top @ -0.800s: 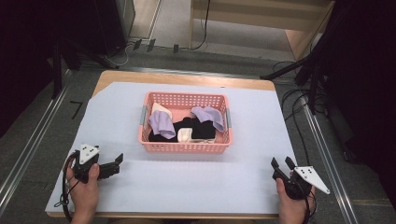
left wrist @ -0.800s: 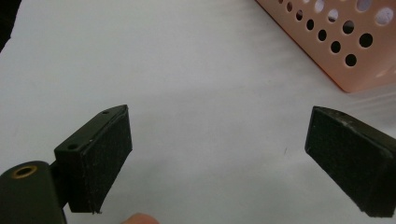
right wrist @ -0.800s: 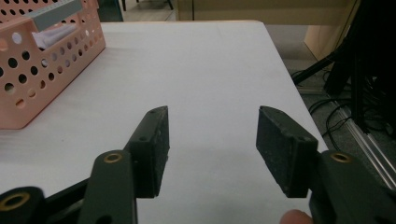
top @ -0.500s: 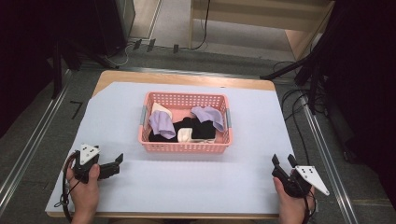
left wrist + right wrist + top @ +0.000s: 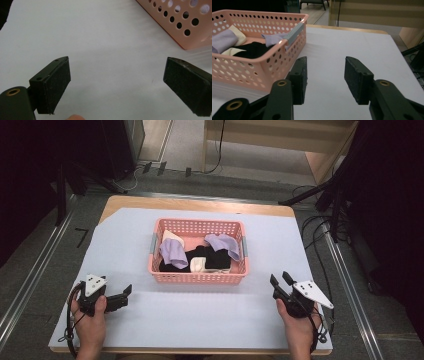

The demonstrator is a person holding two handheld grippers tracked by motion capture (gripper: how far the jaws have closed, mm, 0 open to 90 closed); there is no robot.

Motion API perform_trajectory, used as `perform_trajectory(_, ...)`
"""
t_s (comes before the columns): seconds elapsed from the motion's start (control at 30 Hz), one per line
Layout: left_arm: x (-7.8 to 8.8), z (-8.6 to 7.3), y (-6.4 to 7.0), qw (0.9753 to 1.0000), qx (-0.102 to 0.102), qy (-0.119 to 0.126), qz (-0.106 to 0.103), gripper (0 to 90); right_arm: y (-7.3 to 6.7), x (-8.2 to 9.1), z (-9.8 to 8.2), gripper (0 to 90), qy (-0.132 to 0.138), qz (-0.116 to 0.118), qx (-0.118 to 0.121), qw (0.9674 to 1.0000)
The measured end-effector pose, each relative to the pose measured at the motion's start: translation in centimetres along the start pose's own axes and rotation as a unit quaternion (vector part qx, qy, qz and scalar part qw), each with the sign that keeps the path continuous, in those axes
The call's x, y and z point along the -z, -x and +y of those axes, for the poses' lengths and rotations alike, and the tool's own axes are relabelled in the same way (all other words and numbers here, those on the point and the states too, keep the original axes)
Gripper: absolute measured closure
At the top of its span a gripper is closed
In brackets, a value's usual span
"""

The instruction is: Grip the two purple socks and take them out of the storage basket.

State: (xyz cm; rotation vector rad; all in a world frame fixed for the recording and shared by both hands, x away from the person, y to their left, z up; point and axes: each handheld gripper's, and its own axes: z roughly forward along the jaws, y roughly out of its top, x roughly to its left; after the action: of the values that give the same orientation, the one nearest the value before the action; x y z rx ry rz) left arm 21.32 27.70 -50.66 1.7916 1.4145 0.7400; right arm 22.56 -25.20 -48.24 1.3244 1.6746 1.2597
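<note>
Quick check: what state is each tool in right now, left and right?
Left tool: open, nothing between its jaws, over bare table near the pink basket.
Right tool: open, holding nothing, beside the basket.

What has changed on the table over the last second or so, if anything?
Hardly anything. The left gripper and the right gripper rest near the table's front corners as before, each with open jaws and nothing between them. Neither has taken hold of or let go of anything. The pink basket sits in the same spot on the white sheet, and the purple, black and cream socks inside it lie as they did.
</note>
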Motion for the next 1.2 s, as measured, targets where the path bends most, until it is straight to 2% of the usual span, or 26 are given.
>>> perform_trajectory(0.07,0.0,0.0,0.0,1.0,0.001,0.0,-0.001,8.1,-0.9,-0.7,0.6,54.1,0.003,0.006,-0.003,1.0)
perform_trajectory(0.1,0.0,0.0,0.0,1.0,0.0,0.0,-0.001,8.1,-0.9,-0.7,0.6,54.1,0.003,0.006,-0.003,1.0)
perform_trajectory(0.2,0.0,0.0,0.0,1.0,-0.001,0.0,0.0,8.1,-2.6,-1.8,1.5,53.8,0.032,0.004,0.008,0.9995)
perform_trajectory(0.23,0.0,0.0,0.0,1.0,-0.001,0.0,0.0,8.1,-2.6,-1.8,1.5,53.8,0.032,0.004,0.008,0.9995)
perform_trajectory(0.27,0.0,0.0,0.0,1.0,-0.001,0.0,0.0,8.1,-3.6,-2.4,2.2,53.9,0.039,0.01,0.007,0.9992)
perform_trajectory(0.37,0.0,0.0,0.0,1.0,0.0,0.0,-0.002,8.1,-4.7,-3.0,2.9,53.3,0.04,0.018,0.005,0.999)
perform_trajectory(0.4,0.0,0.0,0.0,1.0,0.0,0.0,-0.002,8.1,-4.7,-3.0,2.9,53.3,0.04,0.018,0.005,0.999)
perform_trajectory(0.43,0.0,0.0,-0.1,1.0,0.0,0.0,-0.003,8.1,-5.6,-3.6,3.5,53.5,0.04,0.023,0.012,0.9989)
perform_trajectory(0.53,0.0,0.0,-0.1,1.0,0.0,-0.001,-0.004,8.1,-6.1,-3.9,3.9,53.3,0.04,0.028,0.014,0.9987)
perform_trajectory(0.57,0.0,0.0,-0.1,1.0,0.0,-0.001,-0.003,8.1,-6.9,-4.4,4.4,52.9,0.032,0.041,0.01,0.9986)
perform_trajectory(0.7,0.0,0.0,-0.1,1.0,0.001,-0.001,-0.003,8.1,-8.1,-5.6,4.8,52.5,0.021,0.059,0.012,0.9979)
perform_trajectory(0.83,0.0,0.0,-0.1,1.0,0.003,-0.001,-0.004,8.1,-9.3,-6.6,5.1,52.5,0.004,0.068,0.01,0.9976)
perform_trajectory(0.9,0.0,0.0,-0.1,1.0,0.003,-0.001,-0.004,8.1,-10.4,-7.5,5.3,52.5,-0.012,0.082,0.003,0.9966)
perform_trajectory(0.97,0.0,0.0,-0.1,1.0,0.003,-0.001,-0.004,8.1,-10.8,-7.9,5.4,52.6,-0.014,0.085,0.003,0.9963)
perform_trajectory(1.07,0.0,0.0,-0.1,1.0,0.004,-0.003,-0.005,8.1,-12.2,-8.9,5.8,53.2,-0.025,0.096,0.005,0.995)
perform_trajectory(1.1,0.0,0.0,-0.1,1.0,0.004,-0.003,-0.005,8.1,-12.2,-8.9,5.8,53.2,-0.025,0.096,0.005,0.995)
perform_trajectory(1.2,0.0,0.0,-0.1,1.0,0.005,-0.003,-0.006,8.1,-13.5,-9.8,6.3,53.6,-0.035,0.105,0.01,0.9938)
